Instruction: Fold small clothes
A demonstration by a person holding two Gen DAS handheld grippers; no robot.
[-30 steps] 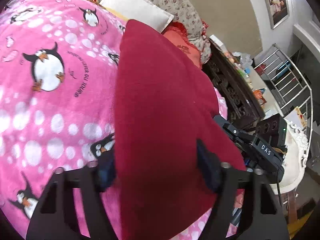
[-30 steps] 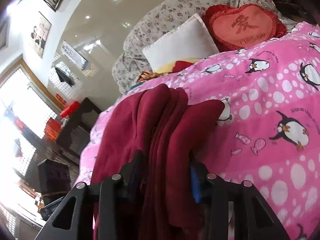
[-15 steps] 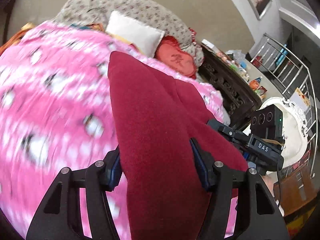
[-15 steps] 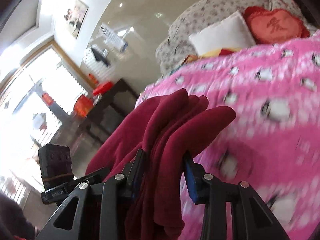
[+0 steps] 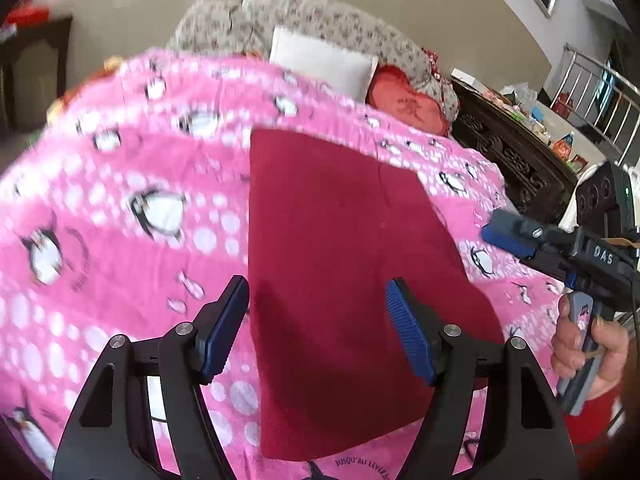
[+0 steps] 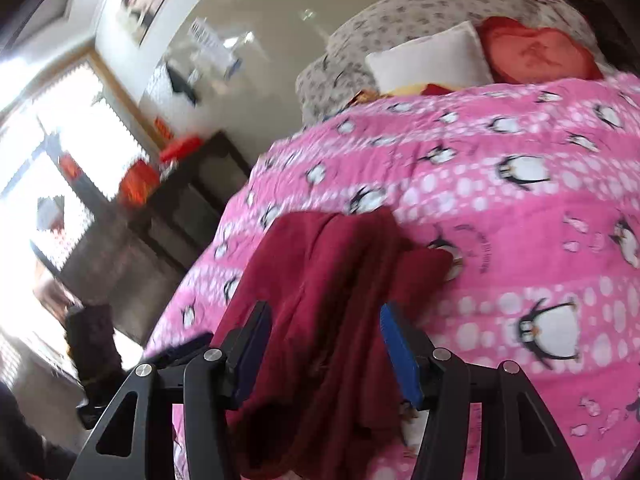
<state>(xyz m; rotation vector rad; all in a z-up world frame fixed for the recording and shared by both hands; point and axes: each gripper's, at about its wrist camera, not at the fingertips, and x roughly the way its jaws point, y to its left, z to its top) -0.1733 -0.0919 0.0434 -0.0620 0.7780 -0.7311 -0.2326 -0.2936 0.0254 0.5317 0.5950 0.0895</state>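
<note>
A dark red garment (image 5: 344, 264) lies flat on the pink penguin blanket (image 5: 132, 216), folded into a long panel running away from me. My left gripper (image 5: 318, 328) is open and empty above its near end. In the right wrist view the same garment (image 6: 320, 320) lies bunched in folds near the bed's left edge. My right gripper (image 6: 322, 352) is open and empty over it. The right gripper also shows in the left wrist view (image 5: 516, 236), off the garment's right side.
A white pillow (image 5: 320, 64), a red heart cushion (image 5: 404, 100) and a floral headboard (image 5: 320, 20) sit at the far end of the bed. A dark carved cabinet (image 5: 516, 160) stands to the right of the bed, and dark furniture (image 6: 192, 200) to the left.
Both grippers were shut on the red garment and held it up. They have let go and opened, and the garment now lies on the blanket.
</note>
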